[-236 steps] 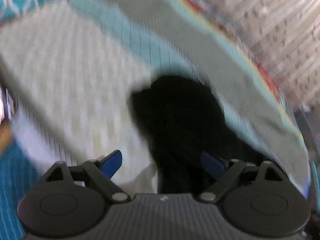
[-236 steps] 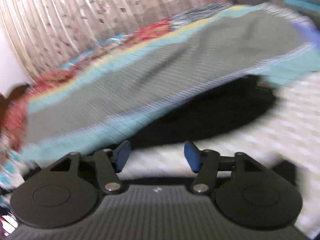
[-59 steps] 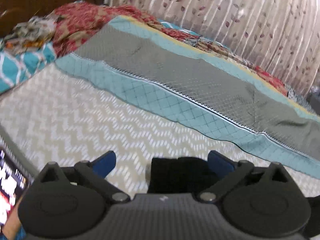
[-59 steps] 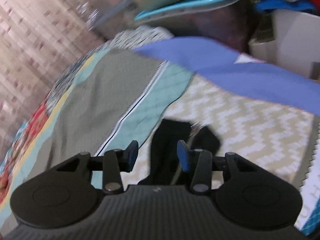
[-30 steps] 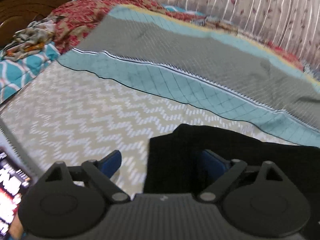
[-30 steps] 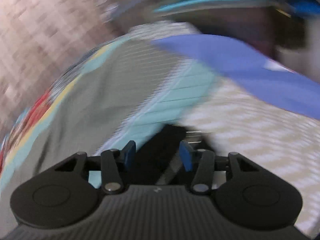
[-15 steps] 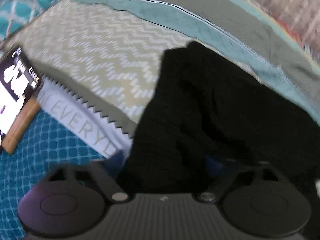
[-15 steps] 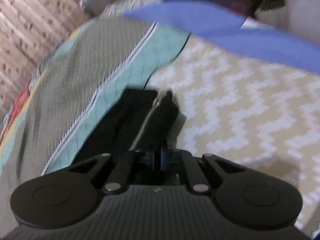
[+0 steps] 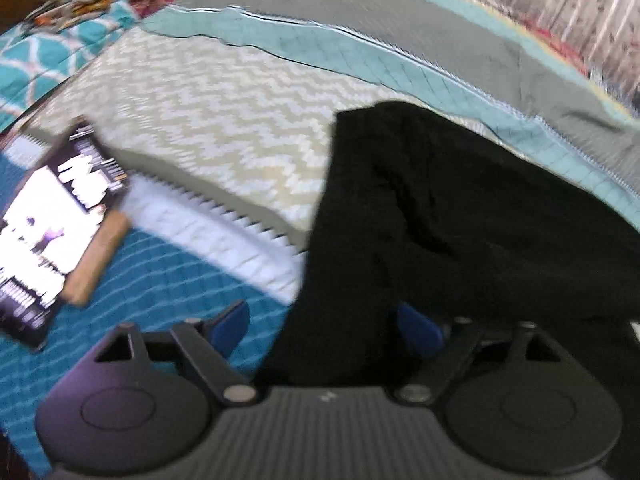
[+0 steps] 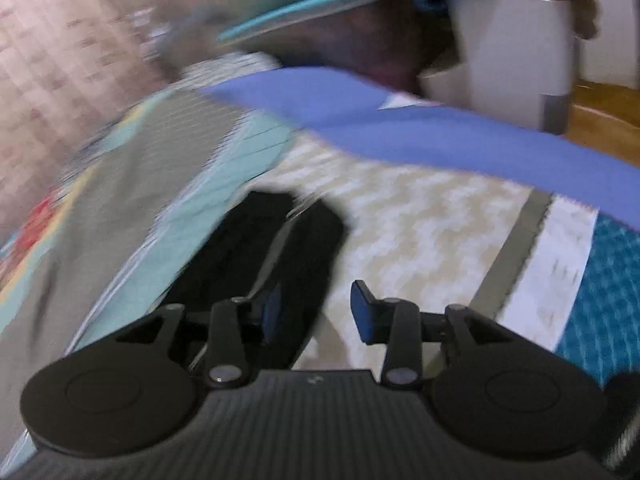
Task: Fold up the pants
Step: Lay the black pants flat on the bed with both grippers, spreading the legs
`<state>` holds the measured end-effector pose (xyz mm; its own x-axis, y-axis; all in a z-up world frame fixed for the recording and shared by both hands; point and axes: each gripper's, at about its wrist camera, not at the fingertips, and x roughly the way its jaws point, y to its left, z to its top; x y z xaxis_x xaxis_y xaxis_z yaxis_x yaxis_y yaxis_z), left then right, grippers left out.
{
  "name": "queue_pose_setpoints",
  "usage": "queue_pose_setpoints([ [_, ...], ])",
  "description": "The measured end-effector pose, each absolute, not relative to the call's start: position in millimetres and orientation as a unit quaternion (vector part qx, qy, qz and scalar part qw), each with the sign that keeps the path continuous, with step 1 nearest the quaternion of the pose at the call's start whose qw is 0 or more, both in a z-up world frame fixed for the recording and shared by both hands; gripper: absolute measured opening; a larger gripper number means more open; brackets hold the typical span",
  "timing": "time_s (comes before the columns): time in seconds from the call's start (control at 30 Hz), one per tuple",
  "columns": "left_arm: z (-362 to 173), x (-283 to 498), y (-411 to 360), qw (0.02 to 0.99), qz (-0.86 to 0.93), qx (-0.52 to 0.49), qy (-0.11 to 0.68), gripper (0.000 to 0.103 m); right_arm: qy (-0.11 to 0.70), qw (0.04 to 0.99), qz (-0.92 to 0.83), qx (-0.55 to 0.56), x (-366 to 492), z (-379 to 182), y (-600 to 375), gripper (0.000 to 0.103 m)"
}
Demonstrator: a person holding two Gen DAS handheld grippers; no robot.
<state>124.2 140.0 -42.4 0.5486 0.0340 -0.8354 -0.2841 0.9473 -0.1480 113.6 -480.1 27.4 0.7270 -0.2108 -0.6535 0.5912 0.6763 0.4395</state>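
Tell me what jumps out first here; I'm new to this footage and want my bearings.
The black pants dominate, sprawled across the chevron-patterned bedspread just ahead of the open left gripper. A lit phone screen glows at the left edge of that view. In the right wrist view, a blue sheet cuts across the bed beyond the open right gripper.

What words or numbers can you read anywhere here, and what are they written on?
Nothing reads clearly.
Phone screen: big white letters and small lines, too blurred to read.
White band of the bedspread: grey printed letters, smeared by motion, unreadable.
Left gripper and right gripper bodies: a tiny white mark each, too small to read.
Black pants: no text visible.
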Motion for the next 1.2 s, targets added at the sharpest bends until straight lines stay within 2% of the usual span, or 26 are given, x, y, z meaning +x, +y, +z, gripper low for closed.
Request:
queue_pose_setpoints([
  [0.07,-37,103,155,0.868,0.091,-0.160,0.461,0.097,0.299,0.887,-0.153,0.316,101,34,-444,0.042],
  [0.2,-42,69,179,0.848,0.067,-0.233,0.472,0.097,0.336,0.905,0.025,0.258,91,39,-351,0.046],
  [0.4,-75,61,195,0.800,0.020,-0.367,0.475,0.102,0.395,0.863,0.280,0.145,58,26,-190,0.050],
  [0.47,-82,72,195,0.801,0.018,-0.377,0.464,0.102,0.411,0.838,0.341,0.108,46,18,-147,0.053],
  [0.5,-86,78,196,0.802,0.022,-0.382,0.459,0.100,0.419,0.825,0.368,0.089,40,14,-127,0.060],
  [0.53,-88,82,196,0.805,0.028,-0.380,0.455,0.085,0.425,0.813,0.392,0.070,36,10,-107,0.069],
  [0.57,-88,83,195,0.811,0.043,-0.368,0.452,0.049,0.428,0.805,0.408,0.052,28,6,-89,0.074],
  [0.67,-83,75,200,0.817,0.061,-0.359,0.447,0.019,0.451,0.793,0.410,0.004,34,-14,-42,0.072],
  [0.7,-78,68,205,0.820,0.062,-0.362,0.438,0.018,0.455,0.791,0.408,-0.011,36,-21,-30,0.068],
  [0.73,-69,57,211,0.828,0.061,-0.362,0.424,0.016,0.456,0.795,0.400,-0.028,39,-24,-22,0.042],
  [0.77,-61,47,215,0.835,0.063,-0.358,0.412,0.016,0.455,0.798,0.393,-0.039,38,-24,-14,0.026],
  [0.83,-43,24,226,0.850,0.058,-0.352,0.386,0.015,0.457,0.795,0.398,-0.031,44,-12,-12,0.018],
  [0.93,-27,2,232,0.867,0.052,-0.332,0.369,0.016,0.443,0.785,0.433,-0.010,43,12,-15,0.017],
  [1.0,-27,-2,227,0.872,0.066,-0.292,0.386,0.018,0.449,0.775,0.445,-0.019,42,12,-10,0.018],
  [1.03,-33,0,224,0.872,0.081,-0.266,0.403,0.023,0.458,0.772,0.440,-0.031,42,5,-7,0.023],
  [1.1,-47,1,219,0.862,0.123,-0.228,0.436,0.021,0.480,0.772,0.415,-0.050,47,-17,-3,0.037],
  [1.2,-56,-7,226,0.846,0.107,-0.265,0.450,0.027,0.492,0.771,0.405,-0.006,58,-20,-12,0.047],
])
